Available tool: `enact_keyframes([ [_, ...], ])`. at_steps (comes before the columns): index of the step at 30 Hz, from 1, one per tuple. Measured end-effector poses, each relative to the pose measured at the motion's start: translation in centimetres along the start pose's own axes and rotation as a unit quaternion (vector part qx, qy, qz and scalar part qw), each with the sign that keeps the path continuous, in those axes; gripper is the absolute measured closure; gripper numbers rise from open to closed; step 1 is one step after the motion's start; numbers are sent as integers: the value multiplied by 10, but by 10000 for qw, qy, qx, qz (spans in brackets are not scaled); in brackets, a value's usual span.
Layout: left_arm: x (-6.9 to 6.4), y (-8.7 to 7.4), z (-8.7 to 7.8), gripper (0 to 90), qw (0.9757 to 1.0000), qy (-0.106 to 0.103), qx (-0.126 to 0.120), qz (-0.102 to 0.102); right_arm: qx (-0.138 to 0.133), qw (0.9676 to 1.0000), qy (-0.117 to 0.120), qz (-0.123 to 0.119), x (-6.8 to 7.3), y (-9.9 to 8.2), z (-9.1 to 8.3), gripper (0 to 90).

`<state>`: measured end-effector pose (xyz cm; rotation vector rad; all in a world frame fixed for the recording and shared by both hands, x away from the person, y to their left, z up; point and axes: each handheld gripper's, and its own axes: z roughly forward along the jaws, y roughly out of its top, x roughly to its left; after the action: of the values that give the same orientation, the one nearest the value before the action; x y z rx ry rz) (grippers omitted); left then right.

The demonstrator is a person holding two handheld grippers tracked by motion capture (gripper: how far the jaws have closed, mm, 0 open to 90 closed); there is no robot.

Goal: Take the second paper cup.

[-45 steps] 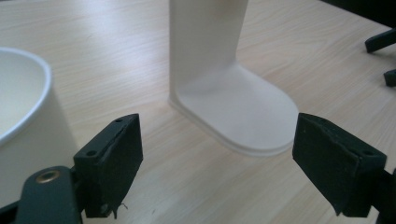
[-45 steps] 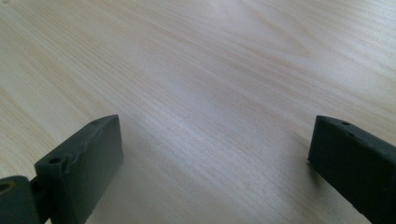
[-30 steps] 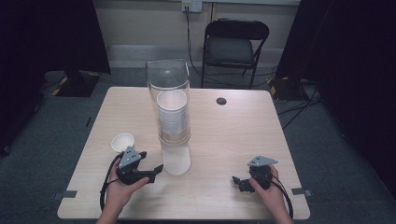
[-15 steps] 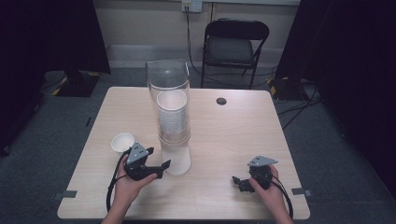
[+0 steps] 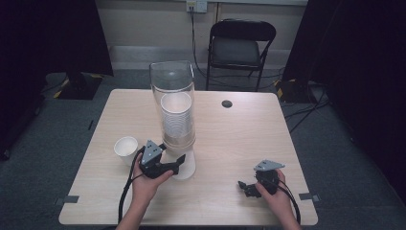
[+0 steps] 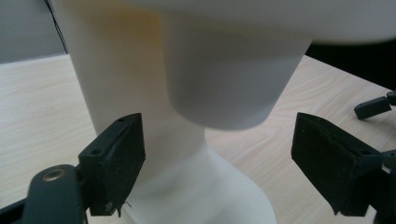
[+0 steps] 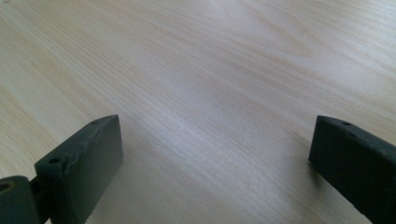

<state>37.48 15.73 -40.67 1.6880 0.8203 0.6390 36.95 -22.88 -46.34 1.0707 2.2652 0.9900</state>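
in the left gripper view the white dispenser [image 6: 196, 79] is cut off by the top edge and blurred up close. in the high view its base [image 5: 187, 167] lies partly hidden behind the left gripper [image 5: 173, 165].

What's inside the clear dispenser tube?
A stack of white paper cups fills the lower part of the clear tube; the upper part looks empty. The bottom cup pokes out underneath, above the white base. How many cups are nested can't be counted.
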Motion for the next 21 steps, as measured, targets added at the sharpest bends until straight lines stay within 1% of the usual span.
enact_keyframes([
  [2,-1,4,1,176,10000,-35,-34,0,4,10000,13,-1,0,0,0,18],
  [3,-1,6,1,177,10000,-33,-50,36,9,10000,17,10,0,0,0,17],
  [4,-2,8,1,176,10000,-2,-59,30,12,10000,17,9,0,0,0,17],
  [5,-2,9,2,177,9999,-38,-116,14,13,10000,13,10,0,0,0,16],
  [6,-2,11,2,178,9999,-22,-112,1,11,10000,14,2,0,0,0,16],
  [7,-2,12,2,176,9998,17,-187,42,12,10000,13,2,0,0,0,16],
  [9,-2,13,4,176,9996,64,-260,64,13,10000,13,3,0,0,0,16],
  [12,-3,13,6,170,9995,83,-290,66,12,10000,13,3,0,0,0,16],
  [14,-2,14,8,171,9995,52,-305,57,12,10000,13,3,0,0,0,16],
  [16,-3,14,9,216,9993,60,-367,75,12,10000,14,2,0,0,0,16],
  [17,-3,14,9,262,9993,60,-367,75,13,10000,13,3,0,0,0,16],
  [18,-4,13,11,311,9990,77,-425,104,13,10000,13,3,0,0,0,16],
  [19,-3,13,11,325,9990,94,-372,206,12,10000,14,2,0,0,0,16],
  [21,-3,13,11,336,9989,89,-391,237,13,10000,14,5,0,0,0,16],
])
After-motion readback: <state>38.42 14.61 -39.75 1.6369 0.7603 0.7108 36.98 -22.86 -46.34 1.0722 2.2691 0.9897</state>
